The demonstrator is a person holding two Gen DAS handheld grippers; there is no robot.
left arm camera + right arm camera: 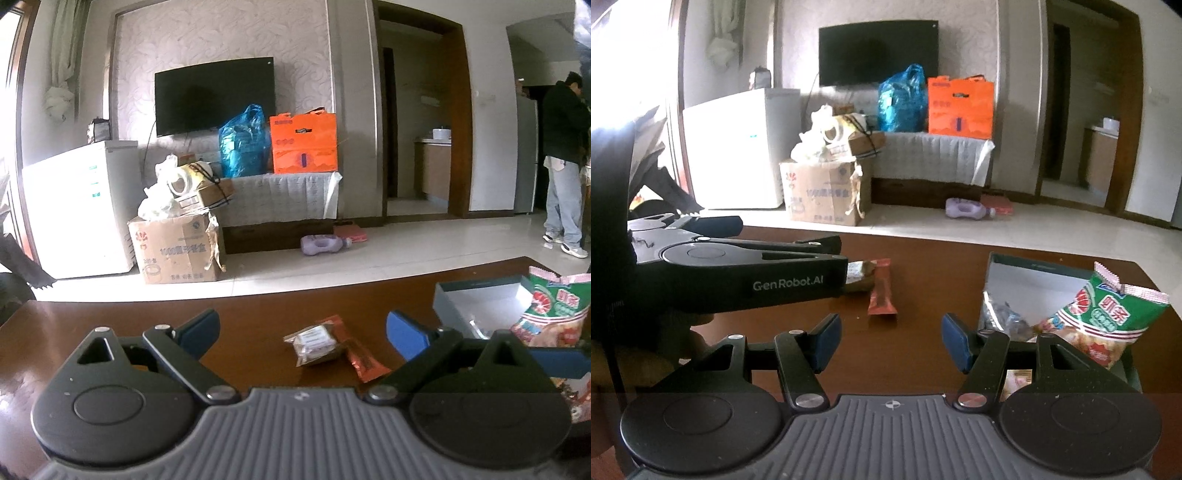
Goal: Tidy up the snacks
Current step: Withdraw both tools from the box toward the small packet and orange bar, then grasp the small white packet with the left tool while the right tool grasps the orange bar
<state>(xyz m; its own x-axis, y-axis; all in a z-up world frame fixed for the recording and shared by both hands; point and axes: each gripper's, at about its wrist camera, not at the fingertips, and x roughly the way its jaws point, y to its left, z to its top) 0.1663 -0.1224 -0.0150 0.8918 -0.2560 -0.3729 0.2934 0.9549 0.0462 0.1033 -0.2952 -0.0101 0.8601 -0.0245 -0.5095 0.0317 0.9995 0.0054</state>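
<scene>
My left gripper (301,330) hangs over the dark wooden tabletop (110,332), jaws wide with nothing between them. Just ahead of it lie two loose snacks: a small clear packet (314,341) with a white label, and touching its right side a red wrapper (356,350) lying flat. From the right wrist view the left gripper's body (750,273) covers most of the clear packet (858,275); the red wrapper (881,290) shows in full beside it.

My right gripper (891,341) is lower right of those snacks, jaws about half open and empty — only bare tabletop (923,273) between the blue pads (955,341).

Further right stands a grey open box (1027,267) near the tabletop's right end. Inside it — a crinkled clear bag (1001,314) at the left wall, and a green and red snack bag (1108,314) leaning up out of the box, its sealed top edge above the rim. In the left wrist view the same box (476,291) and snack bag (550,310) sit at the right edge.

Background, left to right: white fridge (79,206), cardboard box (177,251), television (214,96), a person (565,162) standing far right.
</scene>
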